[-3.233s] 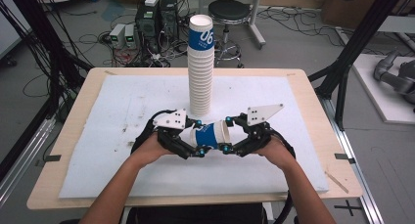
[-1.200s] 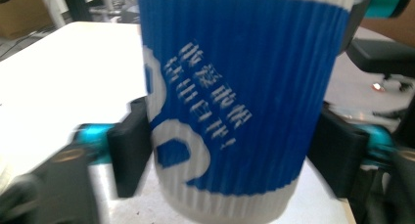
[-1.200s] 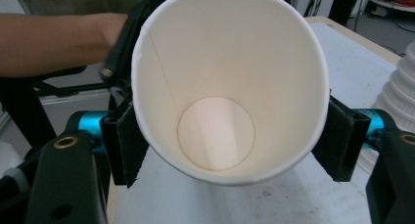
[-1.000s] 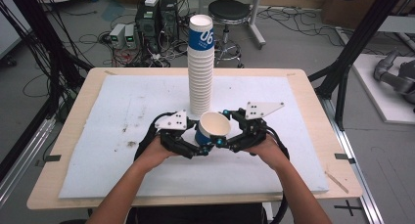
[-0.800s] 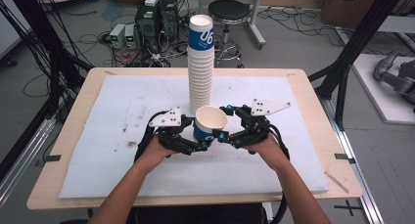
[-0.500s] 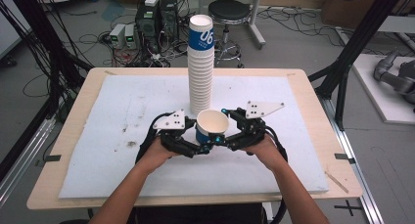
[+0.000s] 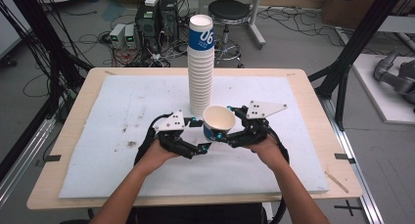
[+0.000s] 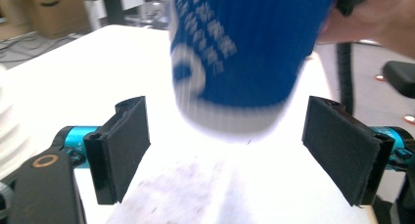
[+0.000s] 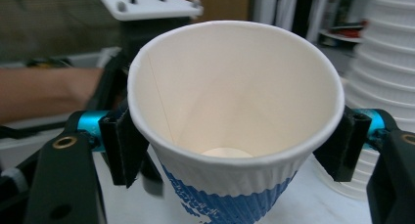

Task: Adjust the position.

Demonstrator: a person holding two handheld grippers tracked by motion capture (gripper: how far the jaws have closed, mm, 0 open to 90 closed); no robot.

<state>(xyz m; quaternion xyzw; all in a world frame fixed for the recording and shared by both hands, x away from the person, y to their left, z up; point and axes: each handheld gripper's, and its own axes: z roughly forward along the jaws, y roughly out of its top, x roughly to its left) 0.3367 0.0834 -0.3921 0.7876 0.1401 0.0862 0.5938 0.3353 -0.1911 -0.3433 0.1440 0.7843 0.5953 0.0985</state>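
Right fingers pinched a paper cup upright above the white mat

The tabletop carried a white mat, and a tall stack of cups stood at 12 o'clock from the hands. At the 6 o'clock foot of the stack, the paper cup sat mouth-up, its blue sleeve low. The right gripper had just been closing, its fingers pressed on the cup's sides under the rim. The left gripper, at 9 o'clock of the cup, kept its fingers spread wide, clear of the cup's base.
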